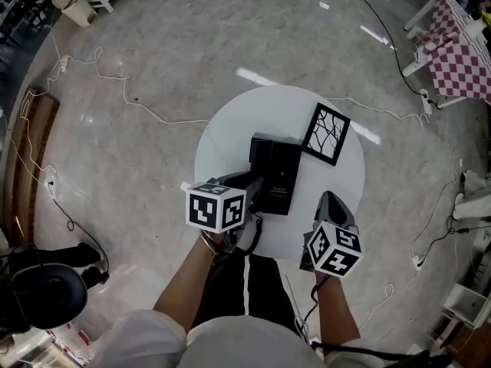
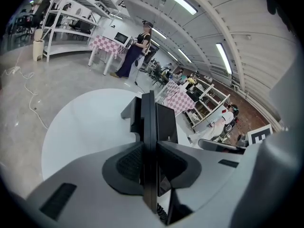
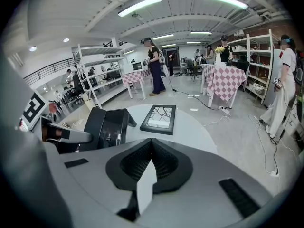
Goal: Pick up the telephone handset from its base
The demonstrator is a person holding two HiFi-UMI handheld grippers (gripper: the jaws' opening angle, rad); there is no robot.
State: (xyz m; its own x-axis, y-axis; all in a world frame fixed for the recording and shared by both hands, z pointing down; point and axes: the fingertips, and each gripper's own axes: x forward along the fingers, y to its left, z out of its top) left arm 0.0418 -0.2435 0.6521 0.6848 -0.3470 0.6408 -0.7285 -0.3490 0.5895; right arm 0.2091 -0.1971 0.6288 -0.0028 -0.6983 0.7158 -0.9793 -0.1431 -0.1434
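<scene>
handset (image 2: 148, 115) in left gripper (image 1: 256, 192), long axis pointing away

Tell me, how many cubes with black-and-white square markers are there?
2. One cube sits lower left in the head view, beside the telephone; the other cube lower right, near the table's edge. None seems hidden.

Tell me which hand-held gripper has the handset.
The left hand-held gripper: its jaws clamp the black handset. The right hand-held gripper is shut on nothing.
</scene>
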